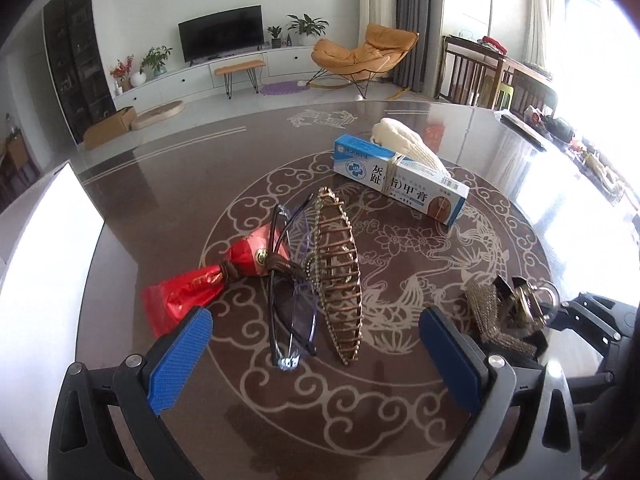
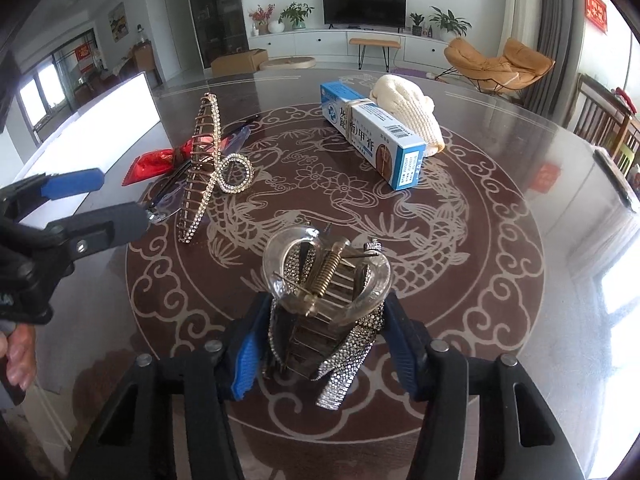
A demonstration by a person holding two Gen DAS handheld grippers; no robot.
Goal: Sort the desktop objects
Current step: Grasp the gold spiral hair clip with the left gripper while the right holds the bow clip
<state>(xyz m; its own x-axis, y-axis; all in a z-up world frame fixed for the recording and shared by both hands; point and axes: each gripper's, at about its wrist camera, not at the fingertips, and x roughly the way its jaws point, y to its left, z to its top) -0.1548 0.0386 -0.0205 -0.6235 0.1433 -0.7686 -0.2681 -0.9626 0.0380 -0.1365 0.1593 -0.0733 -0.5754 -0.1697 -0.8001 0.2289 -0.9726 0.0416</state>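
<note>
A living room with a television and an orange lounge chair is seen behind a dark round table (image 2: 500,216) patterned with pale scrollwork. A rhinestone hair claw (image 2: 328,300) is clamped between the blue pads of the right gripper (image 2: 324,344) near the table's front edge. The left gripper (image 1: 316,344) is held with its fingers wide apart above a pair of glasses (image 1: 290,304), a gold hair clip (image 1: 338,280) and a red pouch (image 1: 200,288). Farther back, a blue medicine box (image 2: 372,136) is laid against a cream cloth (image 2: 412,108).

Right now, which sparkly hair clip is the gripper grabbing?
The clear-handled rhinestone hair clip, standing between the right gripper and its blue pads. The long gold hair clip lies untouched on the table, by the glasses.
</note>
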